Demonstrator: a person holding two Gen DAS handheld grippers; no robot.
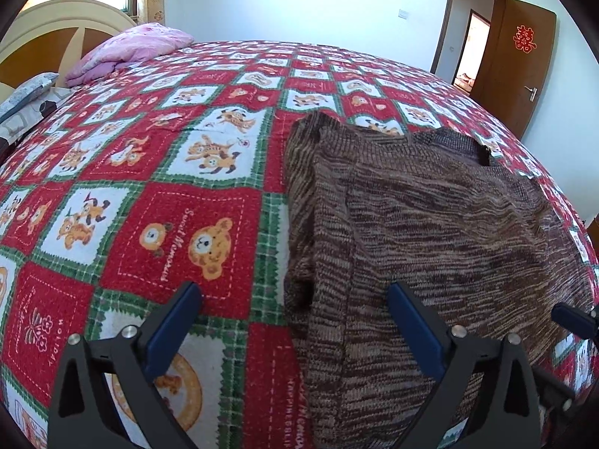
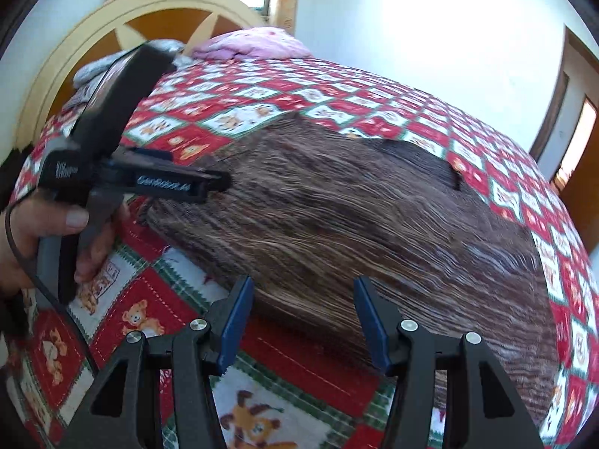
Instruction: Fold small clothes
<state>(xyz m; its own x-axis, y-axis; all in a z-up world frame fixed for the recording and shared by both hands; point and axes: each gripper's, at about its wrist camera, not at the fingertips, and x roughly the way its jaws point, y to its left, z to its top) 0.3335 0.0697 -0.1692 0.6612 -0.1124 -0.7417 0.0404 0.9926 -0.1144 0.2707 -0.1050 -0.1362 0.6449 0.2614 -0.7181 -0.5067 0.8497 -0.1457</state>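
Observation:
A brown striped knit sweater (image 1: 430, 217) lies spread on the bed, its left part folded over the body. It also shows in the right wrist view (image 2: 355, 205). My left gripper (image 1: 295, 299) is open and empty, its jaws wide apart over the sweater's left folded edge. In the right wrist view the left gripper (image 2: 221, 181) hovers at the sweater's left edge, held by a hand. My right gripper (image 2: 303, 295) is open and empty just above the sweater's near edge. Its fingertip (image 1: 569, 314) shows at the right edge of the left wrist view.
The bed has a red, white and green checked bear blanket (image 1: 179, 202). A pink pillow (image 1: 131, 48) and a cream headboard (image 1: 56, 26) are at the far left. An open brown door (image 1: 513, 63) stands at the right.

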